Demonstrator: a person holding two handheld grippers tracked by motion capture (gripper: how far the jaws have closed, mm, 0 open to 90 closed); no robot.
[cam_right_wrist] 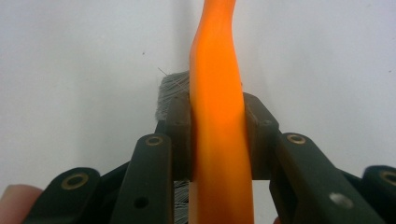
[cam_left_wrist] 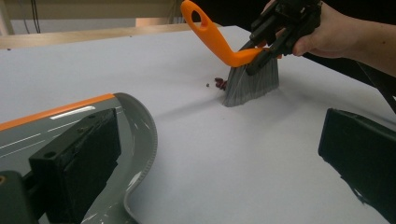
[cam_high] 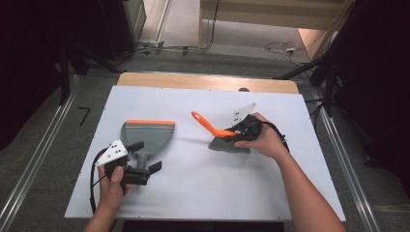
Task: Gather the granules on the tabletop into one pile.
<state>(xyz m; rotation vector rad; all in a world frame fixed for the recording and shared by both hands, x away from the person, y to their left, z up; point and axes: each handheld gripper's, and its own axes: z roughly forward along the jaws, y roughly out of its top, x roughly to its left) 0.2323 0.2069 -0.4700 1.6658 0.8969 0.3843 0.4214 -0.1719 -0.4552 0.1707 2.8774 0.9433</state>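
1. Centre-right of the high view: right gripper [cam_high: 240, 131] clamped on brush [cam_high: 220, 137] handle, bristles on white table [cam_high: 203, 193].
2. Lower left: left gripper [cam_high: 145, 157] jaws apart astride dustpan [cam_high: 146, 135] handle.
3. Small crumbs [cam_left_wrist: 218, 82] beside the bristles.

Count on tabletop [cam_high: 203, 193]: one.
Dustpans: one, grey with an orange edge, dustpan [cam_high: 147, 135].
Brushes: one, orange handle and grey bristles, brush [cam_high: 220, 135].
Claws: two, left claw [cam_high: 145, 162] and right claw [cam_high: 240, 134]; each carries one grey three-cornered plate, so two plates.
Hands: two, one per claw.
Crumbs [cam_left_wrist: 218, 83]: one small dark reddish cluster beside the bristles, plus one stray speck just apart; single pieces too small to count.
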